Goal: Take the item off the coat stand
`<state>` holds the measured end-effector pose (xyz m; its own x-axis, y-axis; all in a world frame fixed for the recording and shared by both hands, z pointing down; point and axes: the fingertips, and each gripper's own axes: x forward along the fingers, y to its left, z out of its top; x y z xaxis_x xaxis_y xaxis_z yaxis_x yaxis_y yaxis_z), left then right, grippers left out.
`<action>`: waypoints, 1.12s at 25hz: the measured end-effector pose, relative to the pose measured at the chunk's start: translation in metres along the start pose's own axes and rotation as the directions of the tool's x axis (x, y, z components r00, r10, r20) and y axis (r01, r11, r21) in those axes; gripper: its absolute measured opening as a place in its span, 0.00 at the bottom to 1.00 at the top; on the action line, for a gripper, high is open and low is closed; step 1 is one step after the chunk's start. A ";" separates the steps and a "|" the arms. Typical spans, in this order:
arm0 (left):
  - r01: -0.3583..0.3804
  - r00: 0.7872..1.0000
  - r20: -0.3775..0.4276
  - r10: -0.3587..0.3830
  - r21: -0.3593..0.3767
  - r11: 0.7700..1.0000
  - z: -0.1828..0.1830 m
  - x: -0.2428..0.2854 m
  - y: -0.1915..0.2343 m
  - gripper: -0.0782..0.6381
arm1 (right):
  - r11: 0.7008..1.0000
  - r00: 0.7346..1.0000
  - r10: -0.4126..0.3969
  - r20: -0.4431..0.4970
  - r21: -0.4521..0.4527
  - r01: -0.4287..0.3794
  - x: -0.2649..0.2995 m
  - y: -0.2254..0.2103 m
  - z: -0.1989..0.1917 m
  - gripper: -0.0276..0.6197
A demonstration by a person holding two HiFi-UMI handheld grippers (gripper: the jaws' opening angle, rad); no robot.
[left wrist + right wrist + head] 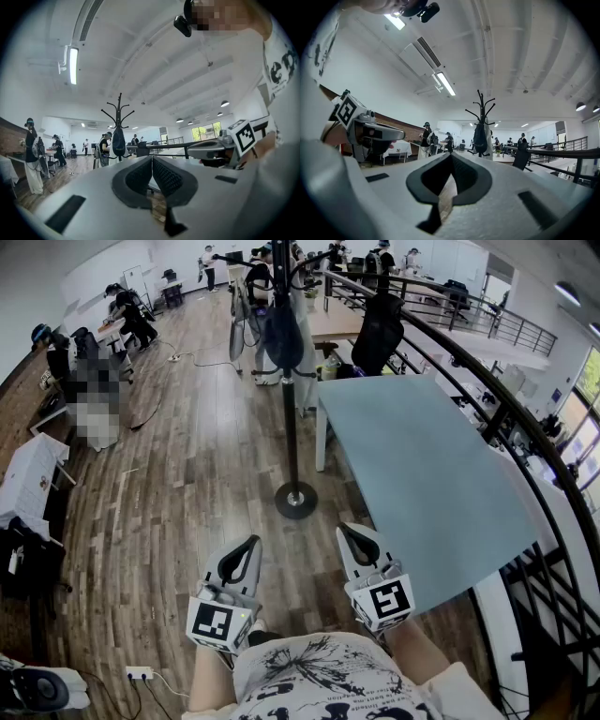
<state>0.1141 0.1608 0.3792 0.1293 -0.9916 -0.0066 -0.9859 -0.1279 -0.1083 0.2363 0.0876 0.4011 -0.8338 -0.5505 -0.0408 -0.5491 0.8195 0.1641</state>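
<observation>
A tall black metal coat stand (290, 409) stands on the wooden plank floor (187, 474). Its round base sits just beside the left edge of a pale blue-green rectangular worktop (422, 474), close to the white leg at that worktop's far left corner. A dark blue, soft, teardrop-shaped bag (282, 334) hangs high on the stand against the pole, below the curved hooks and well clear of the floor. Nothing touches the bag except the stand.

Both tools are held low and close to the person's body, well short of the stand and of the bag. The left hand-held gripper (246, 554) points forward over the bare floor. In its own view its ridged black pads are pressed together along their length with nothing between them. The right hand-held gripper (354, 540) is held level with it, beside the near left corner of the worktop. Its jaws are also together and empty: the tips meet, and only a sliver of floor shows through the gap lower down. The two tools are side by side but apart, and the stand's base lies ahead between their lines.

A curved black metal railing (487, 399) runs along the worktop's far and right edges. A black bag (378, 331) hangs on the railing. Several people (127, 315) are working at the far end of the room.
</observation>
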 end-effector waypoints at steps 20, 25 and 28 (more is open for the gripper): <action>-0.042 0.999 -0.024 0.041 -0.037 0.998 -0.018 0.017 0.028 0.12 | 0.997 1.000 -0.018 -0.025 0.074 0.020 0.027 -0.011 -0.026 0.03; -0.033 0.999 -0.027 0.032 -0.046 0.998 -0.032 0.042 0.077 0.12 | 0.996 0.999 -0.022 -0.040 0.084 0.026 0.083 -0.010 -0.041 0.03; -0.014 1.000 -0.014 0.013 -0.049 0.999 -0.041 0.065 0.120 0.12 | 0.996 0.998 -0.043 -0.049 0.073 0.046 0.129 -0.010 -0.048 0.03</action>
<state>0.0001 0.0801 0.4063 0.1147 -0.9934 0.0055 -0.9916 -0.1148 -0.0593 0.1372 0.0007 0.4418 -0.8059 -0.5921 0.0002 -0.5897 0.8026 0.0900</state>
